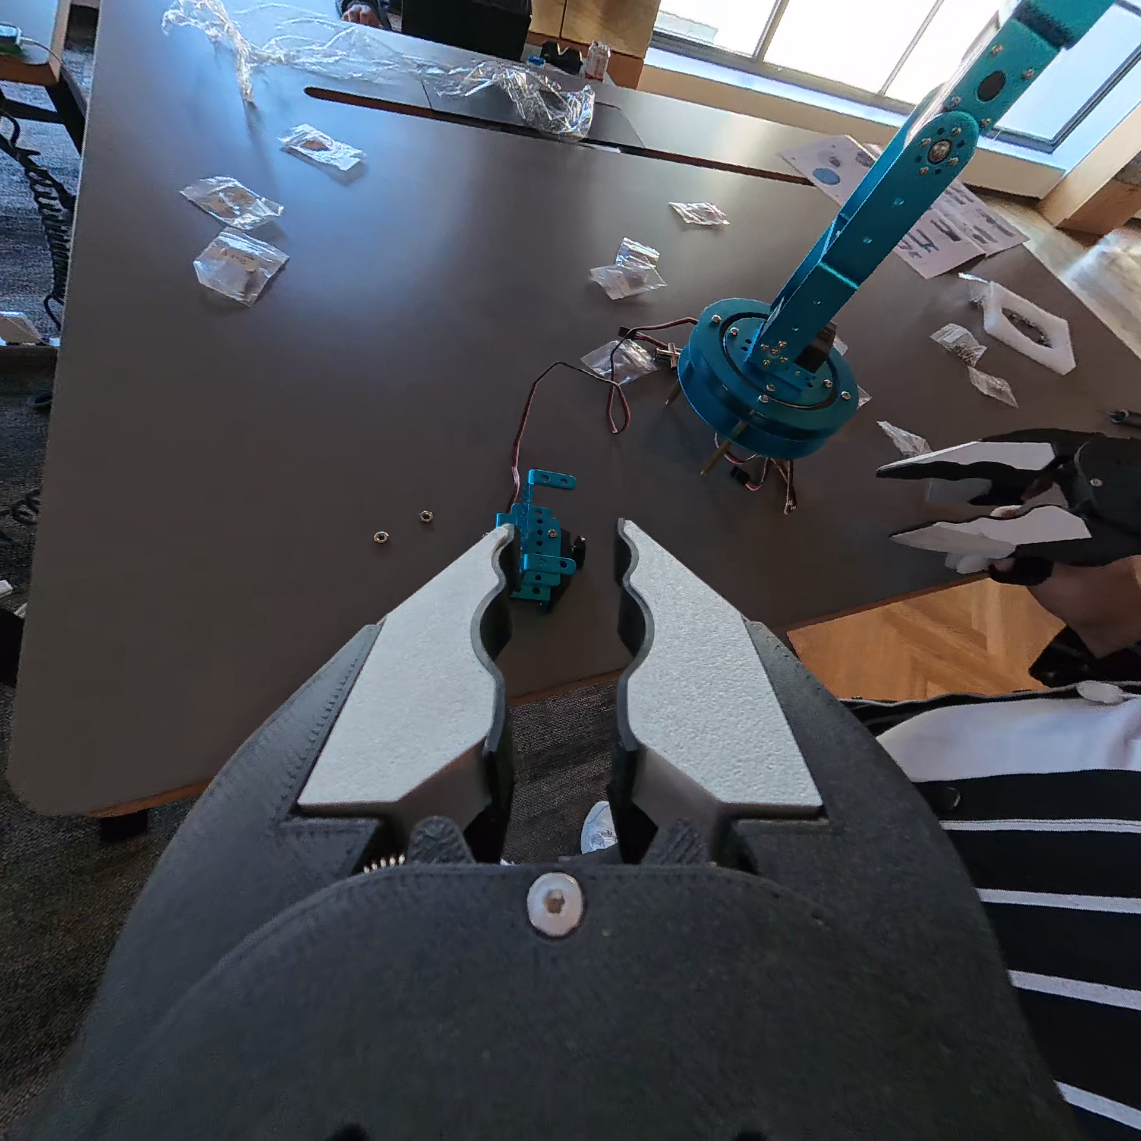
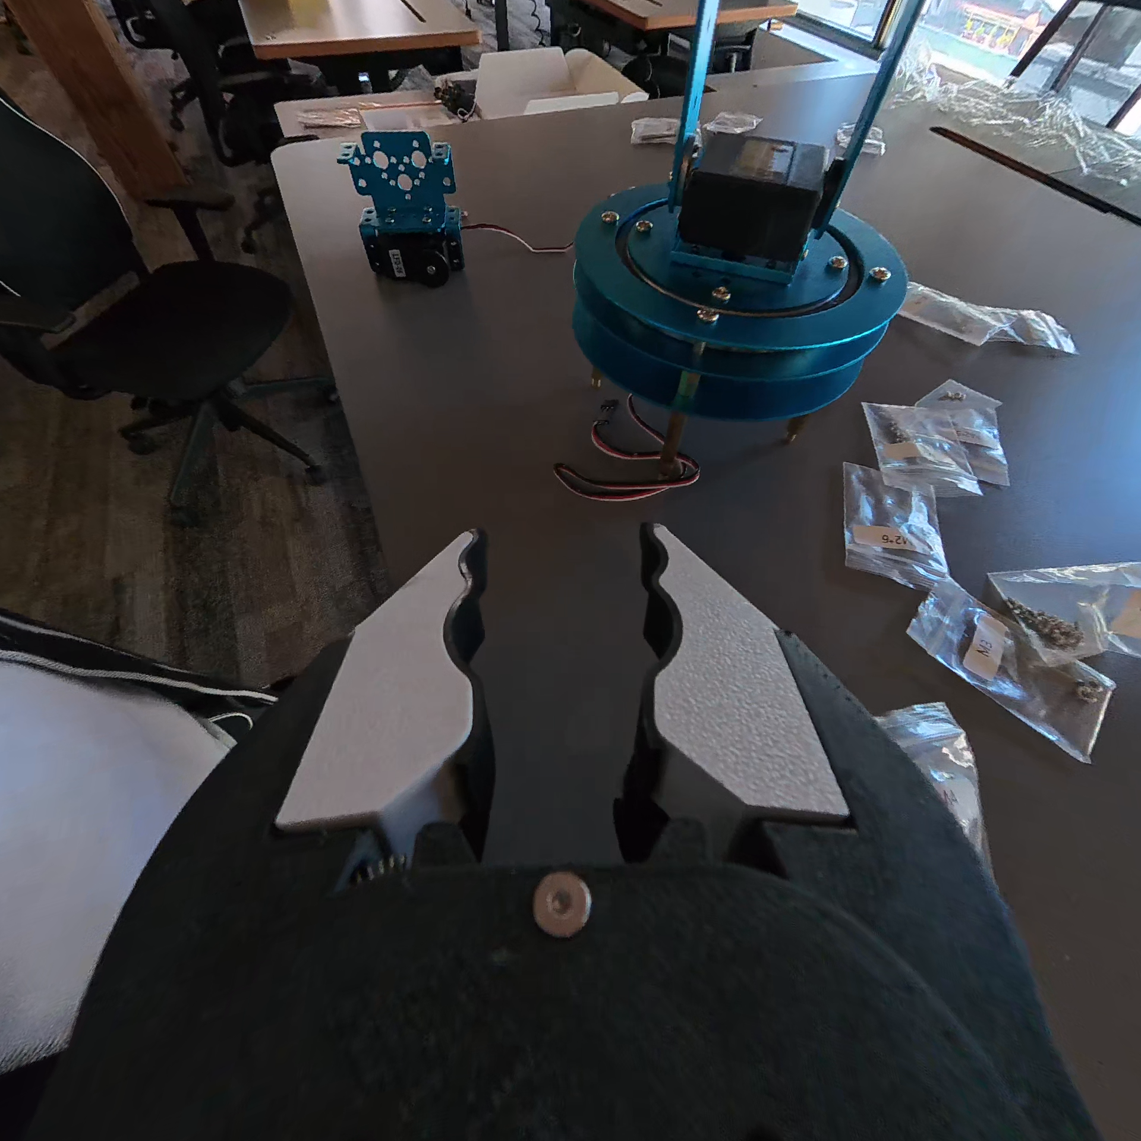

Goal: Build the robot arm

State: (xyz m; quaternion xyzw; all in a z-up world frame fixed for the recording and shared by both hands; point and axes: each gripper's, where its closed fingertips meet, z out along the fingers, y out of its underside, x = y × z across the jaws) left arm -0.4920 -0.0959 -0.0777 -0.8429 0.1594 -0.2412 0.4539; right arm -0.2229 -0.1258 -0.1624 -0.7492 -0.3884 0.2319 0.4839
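Note:
A small blue metal bracket with a black servo stands on the dark table, its wire trailing back. My left gripper is open, and the bracket sits just past its left fingertip. The bracket also shows far left in the right wrist view. A blue round-based robot arm stands to the right; in the right wrist view it is straight ahead. My right gripper is open and empty above the table, short of the coiled wires. It shows in the left wrist view at the right edge.
Two small nuts lie left of the bracket. Several clear bags of hardware lie to the right, and more at the far left. Crumpled plastic wrap, a white foam piece and paper sheets sit at the back. An office chair stands off the table's left edge. The tips of one gripper are about 30 cm away from the tips of the other.

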